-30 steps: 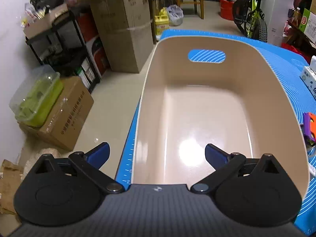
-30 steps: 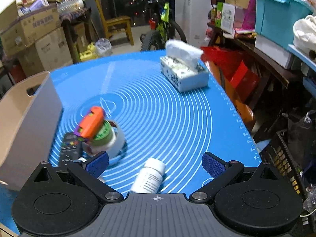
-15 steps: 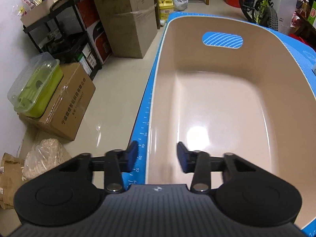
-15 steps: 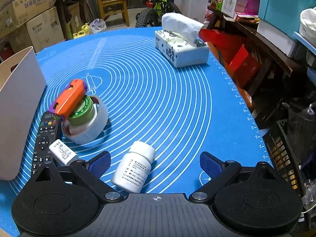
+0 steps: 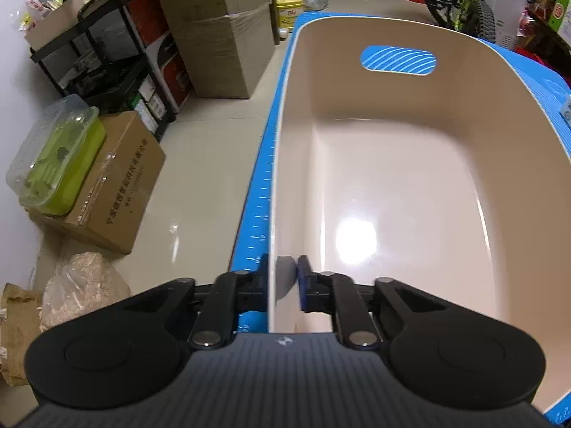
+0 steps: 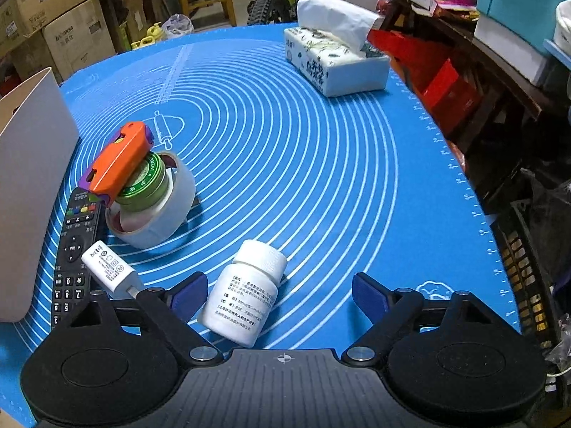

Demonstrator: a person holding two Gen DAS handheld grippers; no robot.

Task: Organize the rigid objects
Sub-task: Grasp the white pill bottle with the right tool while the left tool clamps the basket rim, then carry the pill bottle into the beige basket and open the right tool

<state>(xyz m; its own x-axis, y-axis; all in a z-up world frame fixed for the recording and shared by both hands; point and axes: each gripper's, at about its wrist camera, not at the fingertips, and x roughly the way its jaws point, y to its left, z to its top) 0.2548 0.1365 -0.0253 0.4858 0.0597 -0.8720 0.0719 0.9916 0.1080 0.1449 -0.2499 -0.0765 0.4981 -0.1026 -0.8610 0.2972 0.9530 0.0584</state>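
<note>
On the black remote control (image 6: 73,253), digits 0, 9, 8, 7, 6, 5 and 3 are read. Small printed text is seen on the white plastic pill bottle (image 6: 248,294) but cannot be made out.

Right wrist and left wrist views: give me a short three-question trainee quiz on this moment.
1. True or false: the left hand-held gripper is shut on the near wall of the beige bin.
2. Multiple choice: what lies between the open fingers of the right hand-held gripper? A) the remote control B) the white pill bottle C) the tissue box
3. Fill in: the orange case rests on the green tin, which sits in the ____.

Key
1. True
2. B
3. roll of white tape
</note>
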